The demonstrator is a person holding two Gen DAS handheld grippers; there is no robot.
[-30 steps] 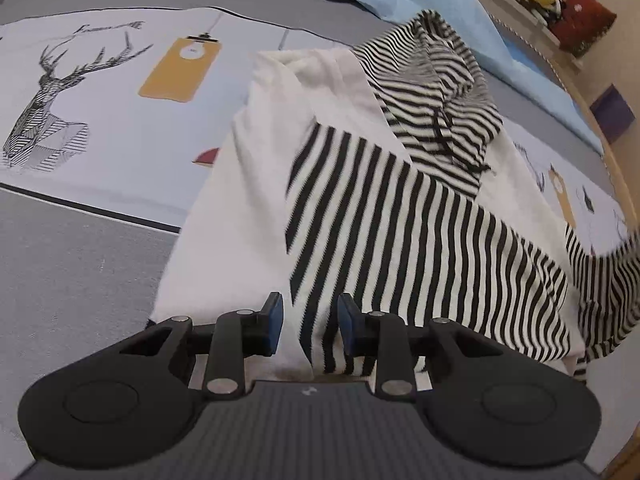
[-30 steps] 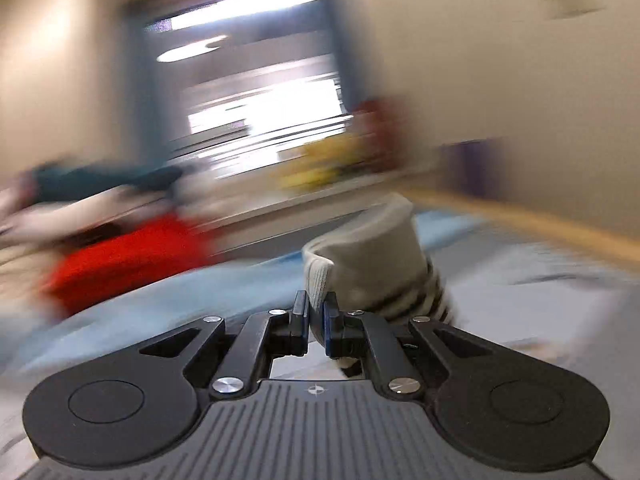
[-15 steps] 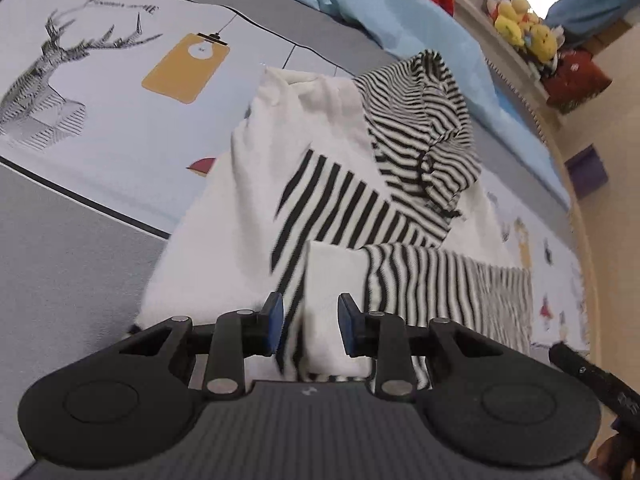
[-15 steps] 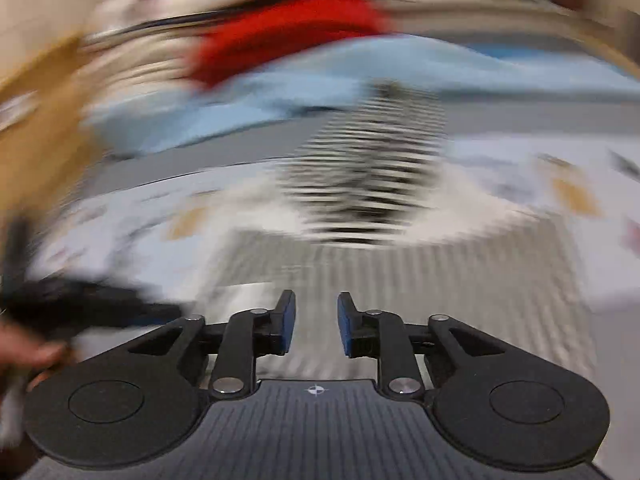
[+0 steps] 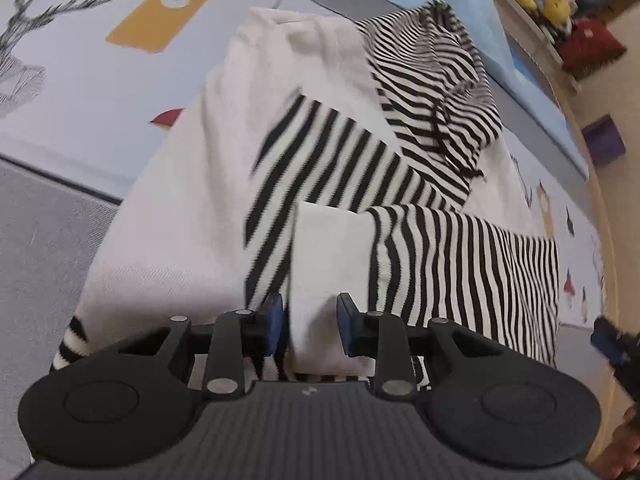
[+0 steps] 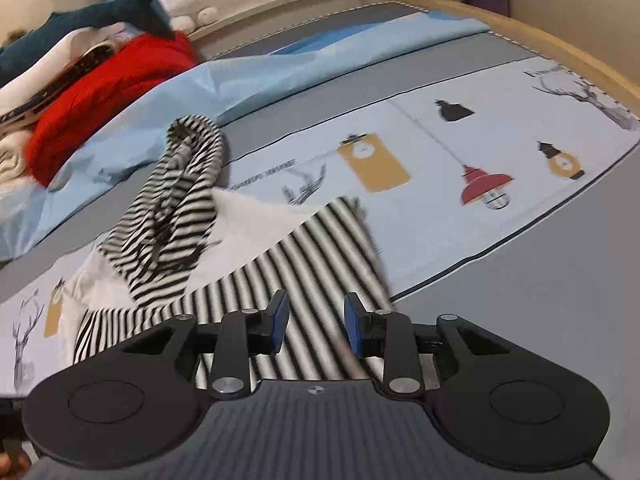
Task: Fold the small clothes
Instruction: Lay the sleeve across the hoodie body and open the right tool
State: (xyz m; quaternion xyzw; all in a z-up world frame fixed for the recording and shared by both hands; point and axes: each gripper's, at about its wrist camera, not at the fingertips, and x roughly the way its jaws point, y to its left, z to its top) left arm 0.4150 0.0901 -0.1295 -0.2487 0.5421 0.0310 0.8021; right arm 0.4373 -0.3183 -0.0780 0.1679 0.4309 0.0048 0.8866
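Lying mid-bed, hoodie [image 5: 192, 208] leaves grey bedspread [image 6: 540, 280] bare rightward.

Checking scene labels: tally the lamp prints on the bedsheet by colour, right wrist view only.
Yellow lamps: 2, the big one and the small one
Red lamp: 1
Black lamp: 1
Total: 4 clearly in view on the bedsheet; a yellow print at the left edge is too small to tell.
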